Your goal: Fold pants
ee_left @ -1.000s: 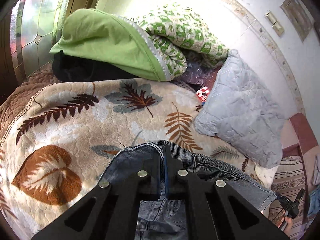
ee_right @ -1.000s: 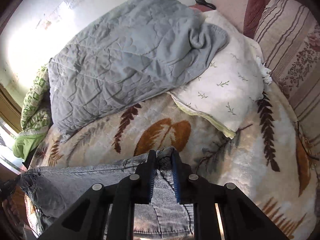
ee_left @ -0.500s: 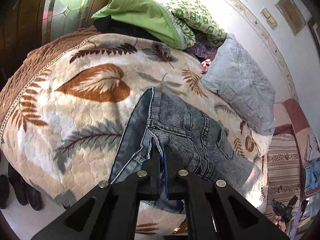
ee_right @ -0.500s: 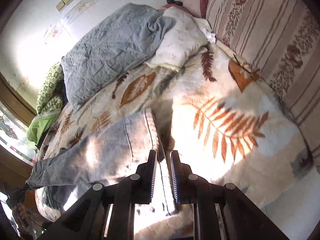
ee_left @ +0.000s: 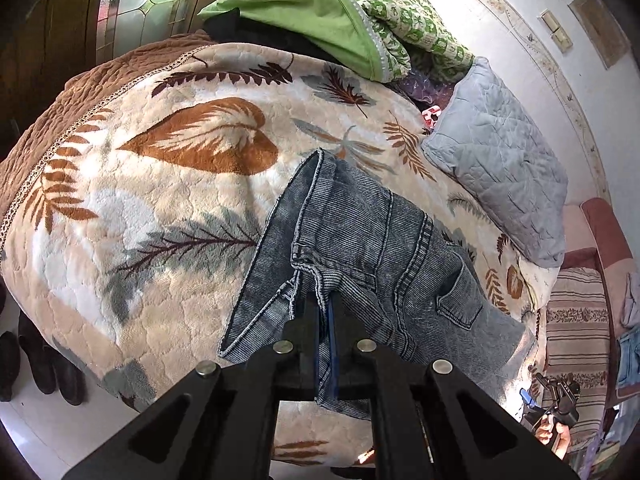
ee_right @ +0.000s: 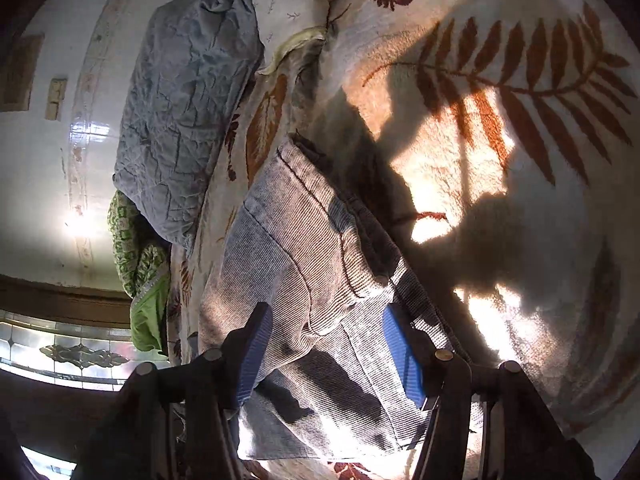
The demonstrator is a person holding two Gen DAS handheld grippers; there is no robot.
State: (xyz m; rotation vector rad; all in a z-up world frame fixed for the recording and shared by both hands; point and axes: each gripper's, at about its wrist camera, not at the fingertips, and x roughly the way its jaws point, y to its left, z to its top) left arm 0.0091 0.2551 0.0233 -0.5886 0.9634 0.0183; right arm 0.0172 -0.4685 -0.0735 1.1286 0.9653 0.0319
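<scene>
Faded blue-grey jeans (ee_left: 372, 248) lie folded on a leaf-patterned blanket (ee_left: 168, 184). My left gripper (ee_left: 325, 300) is shut on a bunched fold of the jeans near the bed's near edge. In the right wrist view the same jeans (ee_right: 304, 264) lie under my right gripper (ee_right: 326, 320). Its jaws are opening, the blue pads (ee_right: 256, 344) stand wide apart, and the denim lies between and below them without being pinched. The other hand-held gripper (ee_left: 556, 404), held by a hand, shows at the far right of the left wrist view.
A grey quilted pillow (ee_left: 500, 160), a green blanket pile (ee_left: 316, 12) and a green-patterned quilt (ee_left: 416, 28) crowd the bed's far side. A white pillow (ee_right: 292, 4) sits beyond the jeans. Dark boots (ee_left: 44, 368) stand on the floor left. A striped sofa (ee_left: 576, 320) borders the right.
The right gripper let go of the jeans and its jaws spread wide; its view rolled sideways and dropped closer to the denim. The left gripper has barely moved since half a second ago, still clamped.
</scene>
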